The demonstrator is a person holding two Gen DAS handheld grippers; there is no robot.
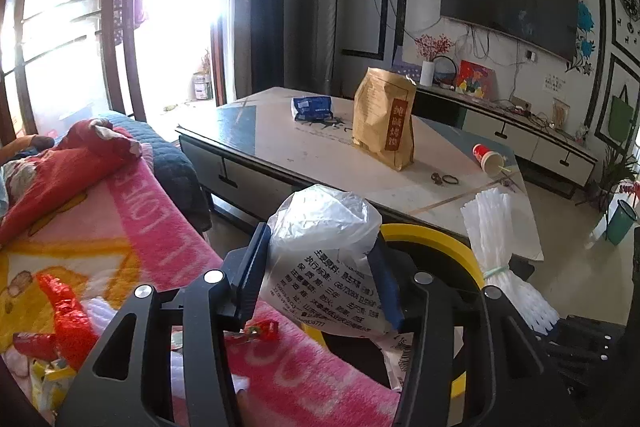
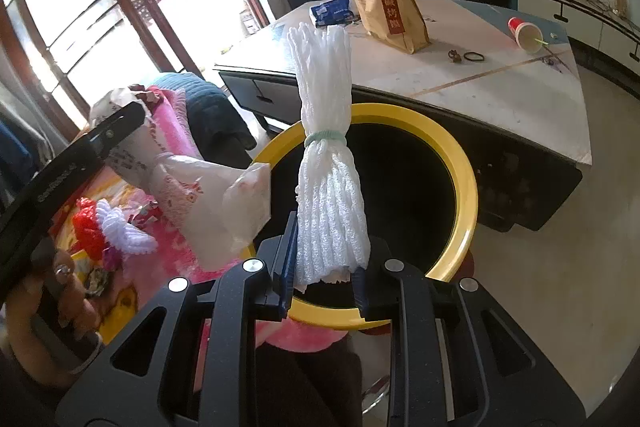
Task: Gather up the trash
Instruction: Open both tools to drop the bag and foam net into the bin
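Over the yellow bin (image 2: 460,163), your left gripper (image 1: 320,279) clamps a plastic bag (image 1: 324,227), right gripper (image 2: 326,271) clamps foam netting (image 2: 328,147); releasing both looks next.

The left gripper (image 1: 320,279) has its two blue-padded fingers (image 1: 250,271) closed from either side on a clear plastic bag (image 1: 324,251), which stands up between them. The right gripper (image 2: 324,279) clamps its fingers (image 2: 289,259) on the lower end of a white foam net bundle (image 2: 328,163), which rises upright from the grip. In the right wrist view, the left gripper's black body reaches in from the left edge, and the person's left hand (image 2: 60,299) wraps around its handle, a bracelet at the wrist.
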